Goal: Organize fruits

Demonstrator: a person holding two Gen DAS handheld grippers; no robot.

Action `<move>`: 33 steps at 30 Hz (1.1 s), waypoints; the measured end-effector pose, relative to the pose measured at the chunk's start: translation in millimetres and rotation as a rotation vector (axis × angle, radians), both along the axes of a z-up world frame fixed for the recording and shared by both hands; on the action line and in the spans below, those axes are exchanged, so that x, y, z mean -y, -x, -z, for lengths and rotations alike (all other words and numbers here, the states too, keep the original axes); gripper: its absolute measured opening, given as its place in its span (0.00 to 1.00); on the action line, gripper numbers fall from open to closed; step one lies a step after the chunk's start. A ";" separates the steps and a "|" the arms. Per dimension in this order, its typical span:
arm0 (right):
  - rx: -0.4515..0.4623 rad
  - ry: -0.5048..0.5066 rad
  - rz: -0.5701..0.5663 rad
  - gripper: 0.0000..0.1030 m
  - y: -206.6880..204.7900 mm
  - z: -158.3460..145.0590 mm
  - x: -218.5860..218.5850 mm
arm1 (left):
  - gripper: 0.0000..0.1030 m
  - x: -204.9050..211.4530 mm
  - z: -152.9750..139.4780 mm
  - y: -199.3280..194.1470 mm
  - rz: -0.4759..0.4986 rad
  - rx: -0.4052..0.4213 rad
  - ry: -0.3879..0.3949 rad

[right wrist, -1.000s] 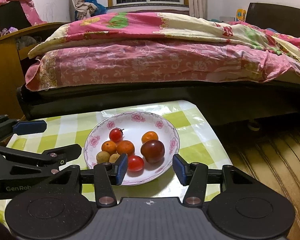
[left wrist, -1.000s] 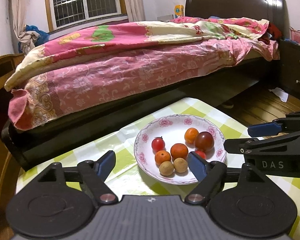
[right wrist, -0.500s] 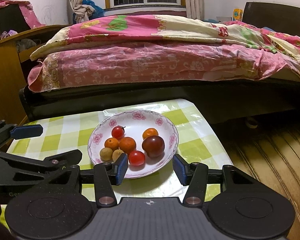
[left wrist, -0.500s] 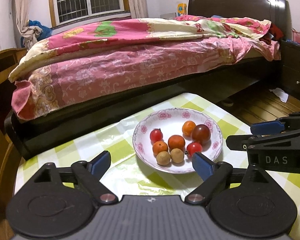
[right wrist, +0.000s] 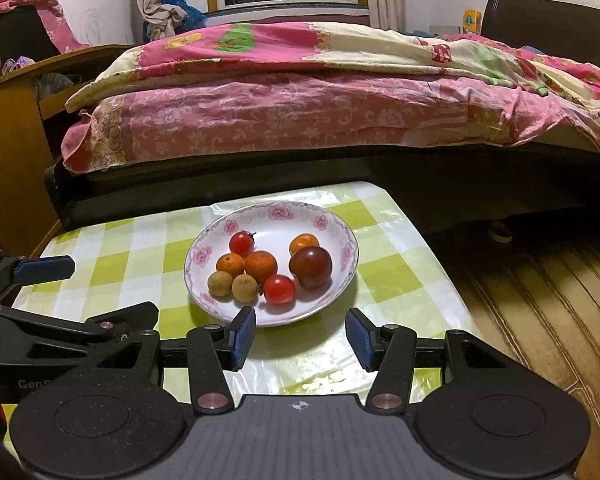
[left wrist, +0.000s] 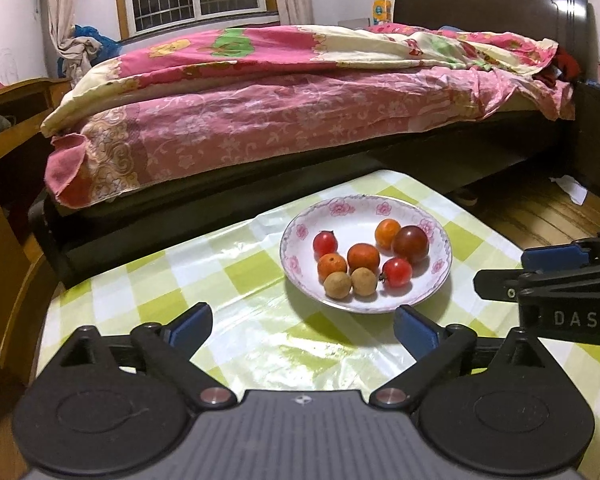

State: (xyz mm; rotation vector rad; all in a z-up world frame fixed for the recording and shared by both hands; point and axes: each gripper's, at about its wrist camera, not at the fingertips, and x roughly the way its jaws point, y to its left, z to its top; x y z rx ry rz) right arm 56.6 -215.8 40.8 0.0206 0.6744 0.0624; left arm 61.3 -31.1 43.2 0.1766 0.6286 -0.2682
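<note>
All fruits sit in plate on table — none loose, task looks done. Left tool opening, empty; right tool parted, empty — both just before plate.

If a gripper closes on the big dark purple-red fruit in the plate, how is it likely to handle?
The dark fruit looks round and glossy, so it may slip or roll from flat pads. It is the largest piece in the plate, probably the heaviest. It sits close to a red cherry tomato and an orange fruit, so a push would likely nudge them.
</note>
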 end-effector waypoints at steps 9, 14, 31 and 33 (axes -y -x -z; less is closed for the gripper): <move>-0.015 -0.003 0.007 0.47 17.7 1.1 -3.8 | 1.00 -6.6 -0.9 19.7 -0.008 0.002 -0.017; -0.028 -0.006 0.008 0.47 28.2 1.8 -6.2 | 1.00 -7.7 0.4 31.7 -0.012 -0.009 -0.032; -0.092 -0.025 0.005 0.47 77.2 5.9 -22.0 | 1.00 -18.3 5.6 71.9 -0.021 -0.071 -0.039; -0.100 -0.024 0.002 0.47 82.3 7.7 -24.3 | 1.00 -19.0 5.8 75.8 -0.021 -0.073 -0.045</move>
